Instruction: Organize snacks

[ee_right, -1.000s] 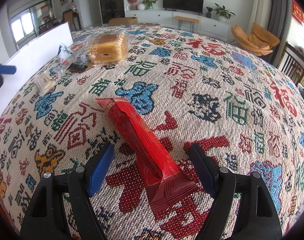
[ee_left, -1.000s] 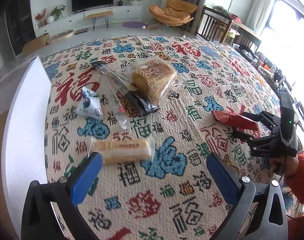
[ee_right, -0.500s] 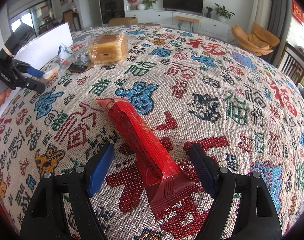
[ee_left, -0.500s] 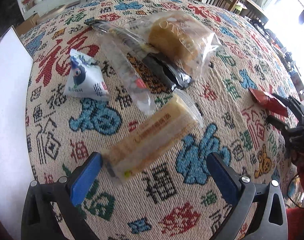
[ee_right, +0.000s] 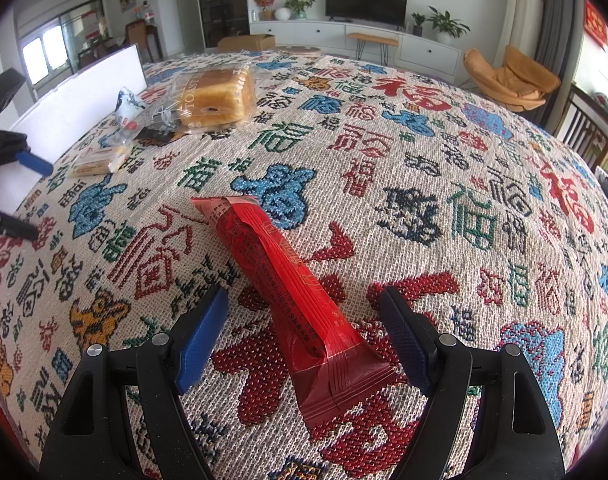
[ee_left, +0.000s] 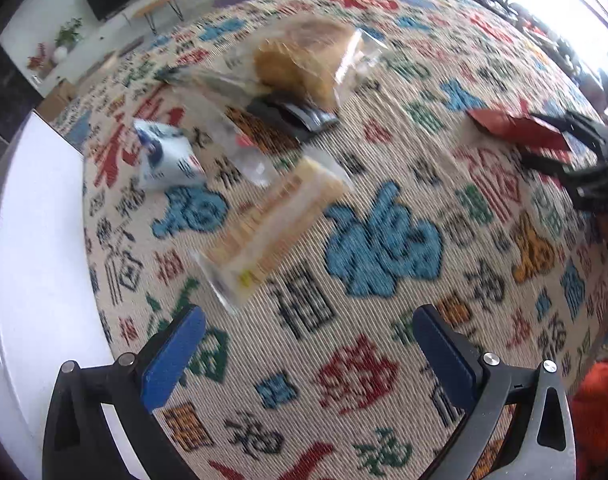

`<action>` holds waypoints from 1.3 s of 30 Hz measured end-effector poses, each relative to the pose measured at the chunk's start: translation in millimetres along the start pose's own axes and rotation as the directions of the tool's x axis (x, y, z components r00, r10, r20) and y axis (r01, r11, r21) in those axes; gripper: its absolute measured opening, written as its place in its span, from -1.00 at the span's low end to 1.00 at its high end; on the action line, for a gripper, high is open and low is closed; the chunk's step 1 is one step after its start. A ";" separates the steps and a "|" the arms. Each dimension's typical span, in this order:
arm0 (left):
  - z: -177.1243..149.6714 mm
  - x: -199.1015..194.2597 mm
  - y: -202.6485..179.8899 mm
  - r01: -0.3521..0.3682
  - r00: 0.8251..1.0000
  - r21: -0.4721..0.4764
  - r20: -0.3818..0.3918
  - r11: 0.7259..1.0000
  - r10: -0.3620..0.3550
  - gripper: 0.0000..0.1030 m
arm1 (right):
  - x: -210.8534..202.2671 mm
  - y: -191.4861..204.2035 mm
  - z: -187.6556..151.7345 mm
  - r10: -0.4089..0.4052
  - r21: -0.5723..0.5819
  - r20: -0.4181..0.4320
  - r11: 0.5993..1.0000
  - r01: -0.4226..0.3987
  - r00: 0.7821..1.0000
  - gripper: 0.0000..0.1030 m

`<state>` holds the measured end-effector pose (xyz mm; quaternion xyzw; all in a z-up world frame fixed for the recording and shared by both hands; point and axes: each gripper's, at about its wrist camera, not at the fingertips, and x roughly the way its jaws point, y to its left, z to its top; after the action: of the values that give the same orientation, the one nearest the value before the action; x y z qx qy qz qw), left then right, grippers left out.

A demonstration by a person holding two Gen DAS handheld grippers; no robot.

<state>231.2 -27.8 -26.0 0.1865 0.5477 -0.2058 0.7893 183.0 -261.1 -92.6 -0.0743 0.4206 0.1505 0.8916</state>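
Note:
My left gripper [ee_left: 308, 344] is open and empty, just short of a long biscuit pack [ee_left: 270, 224] on the patterned tablecloth. Beyond it lie a white-and-blue pouch [ee_left: 164, 156], a clear wrapper [ee_left: 240, 148], a black bar [ee_left: 292, 114] and a bagged bread loaf [ee_left: 308, 60]. My right gripper [ee_right: 304, 336] is open, its jaws on either side of a red snack bar [ee_right: 288, 280] without touching it. That bar also shows at the right in the left wrist view [ee_left: 520, 132]. The left view is blurred.
A white board [ee_left: 36, 240] lies along the table's left edge; it also shows in the right wrist view [ee_right: 76, 108]. The left gripper's fingers [ee_right: 32, 162] appear at the left in that view. Chairs and a TV cabinet stand beyond the table.
My left gripper has moved down and forward toward the biscuit pack, which now lies just ahead of the open jaws. My right gripper and the red bar have not moved.

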 end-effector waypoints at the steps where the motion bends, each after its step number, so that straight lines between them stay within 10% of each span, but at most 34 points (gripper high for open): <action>1: 6.6 1.7 2.7 -0.020 1.000 -0.004 0.024 1.000 0.020 0.99 | 0.0 0.0 0.0 0.000 0.000 0.000 1.000 0.000 1.000 0.56; 7: 33.7 34.0 11.0 -0.073 0.997 0.080 0.026 0.994 0.072 1.00 | 0.0 -0.1 -0.1 0.000 0.000 0.000 1.000 0.000 1.000 0.56; 16: 9.9 23.0 0.0 0.260 0.961 0.059 -0.109 0.964 -0.253 0.75 | 0.0 -0.1 -0.1 -0.001 0.000 0.000 1.000 0.001 1.000 0.57; 23: 19.5 29.4 -7.2 0.064 0.997 -0.075 -0.047 0.995 -0.067 0.72 | 0.1 0.0 -0.2 -0.001 0.000 0.000 1.000 0.001 1.000 0.57; 25: 21.6 25.9 -9.6 0.041 0.999 -0.131 -0.023 0.991 -0.045 0.38 | -1.3 -0.6 -1.0 0.003 0.003 0.001 1.000 -0.003 1.000 0.57; 27: 19.7 18.1 -13.2 0.044 0.999 -0.149 -0.006 0.988 -0.045 -0.45 | -2.5 -3.0 -1.3 0.022 0.013 0.003 1.000 -0.022 1.000 0.60; 30: 2.3 10.3 -23.4 0.042 0.999 -0.157 0.006 0.987 -0.042 -0.45 | -5.8 -12.7 -0.8 0.093 0.049 0.016 0.994 -0.094 0.996 0.61; 39: -69.1 -46.4 -9.1 0.138 0.980 -0.402 0.189 0.905 -0.066 -0.45 | 17.8 8.7 65.6 0.141 -0.097 -0.362 0.978 -0.187 0.921 0.52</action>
<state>157.3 6.0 -5.7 -0.0320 0.5179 -0.1417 0.8430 238.6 -232.3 -64.7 -0.1221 0.5679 0.2359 0.7791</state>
